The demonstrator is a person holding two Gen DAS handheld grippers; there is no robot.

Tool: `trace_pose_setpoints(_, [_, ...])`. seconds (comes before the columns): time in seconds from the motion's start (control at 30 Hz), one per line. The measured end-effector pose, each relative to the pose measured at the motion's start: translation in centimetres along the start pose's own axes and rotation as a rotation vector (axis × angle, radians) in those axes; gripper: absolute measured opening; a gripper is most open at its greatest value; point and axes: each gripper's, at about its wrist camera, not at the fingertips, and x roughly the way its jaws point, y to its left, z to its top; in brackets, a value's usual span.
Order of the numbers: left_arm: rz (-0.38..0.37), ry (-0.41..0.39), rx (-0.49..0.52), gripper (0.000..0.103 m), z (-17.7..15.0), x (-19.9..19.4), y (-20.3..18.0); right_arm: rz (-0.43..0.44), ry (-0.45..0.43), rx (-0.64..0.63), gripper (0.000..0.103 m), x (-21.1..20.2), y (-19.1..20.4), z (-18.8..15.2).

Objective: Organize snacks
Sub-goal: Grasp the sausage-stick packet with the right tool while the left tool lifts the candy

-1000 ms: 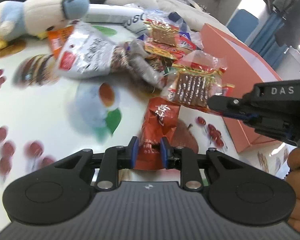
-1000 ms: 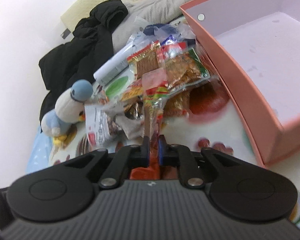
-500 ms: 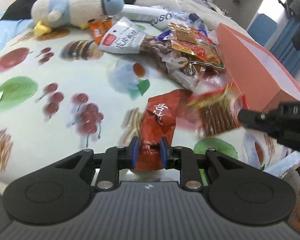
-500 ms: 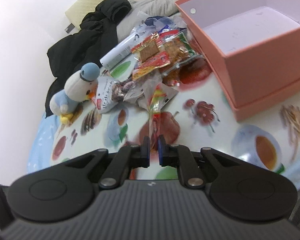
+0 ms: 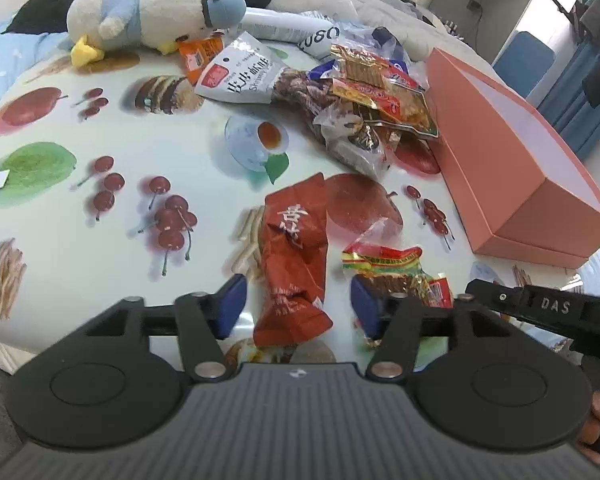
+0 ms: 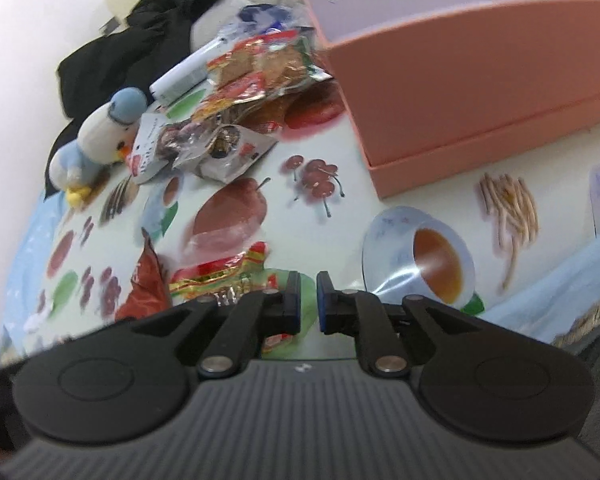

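A red snack packet (image 5: 294,256) lies on the fruit-print table between the wide-open fingers of my left gripper (image 5: 298,306), which no longer clamp it. A clear packet with a red-yellow header (image 5: 392,270) lies just right of it, by the right finger. In the right wrist view that packet (image 6: 224,274) lies left of my right gripper (image 6: 308,304), whose jaws stand nearly closed with a narrow gap and hold nothing. The red packet (image 6: 146,284) shows further left. A pile of snack packets (image 5: 352,96) lies at the back. The open pink box (image 5: 516,152) stands to the right.
A blue-and-white plush bird (image 5: 156,16) lies at the back left beside an orange packet (image 5: 200,50) and a white tube (image 5: 288,28). Black clothing (image 6: 140,36) and bedding lie behind. The table's near edge is just below both grippers.
My left gripper opened and let the red packet lie on the table. My right gripper brought the clear packet down beside it, let go, and shifted to the right.
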Motion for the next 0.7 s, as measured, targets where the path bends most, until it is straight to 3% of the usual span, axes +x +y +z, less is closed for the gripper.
trace_pose_setpoints(0.07, [-0.008, 0.0, -0.015, 0.066, 0.3, 0.0, 0.3, 0.01, -0.014, -0.042, 0.019, -0.4, 0.3, -0.2])
trace_pose_setpoints(0.13, [-0.018, -0.002, -0.032, 0.066, 0.6, 0.0, 0.6, 0.028, -0.031, -0.082, 0.053, -0.7, 1.0, -0.4])
trace_pose_setpoints(0.17, [-0.024, -0.005, -0.035, 0.066, 0.7, 0.0, 0.8, 0.043, -0.038, -0.106, 0.06, -1.0, 1.4, -0.6])
trace_pose_setpoints(0.33, [-0.055, 0.003, -0.06, 0.066, 0.9, 0.5, 1.4, 0.088, -0.062, -0.278, 0.061, -1.0, 4.2, -1.8])
trace_pose_setpoints(0.5, [-0.06, 0.016, -0.049, 0.065, 0.9, 1.2, 1.4, 0.048, -0.023, -0.403, 0.061, 1.3, 6.0, -3.0])
trace_pose_setpoints(0.6, [-0.06, 0.027, -0.04, 0.064, 0.8, 1.8, 1.2, 0.027, -0.016, -0.457, 0.07, 2.2, 6.4, -3.6])
trace_pose_setpoints(0.7, [-0.052, 0.035, -0.015, 0.062, 0.8, 2.5, 0.7, 0.029, -0.021, -0.524, 0.07, 2.8, 6.8, -4.2])
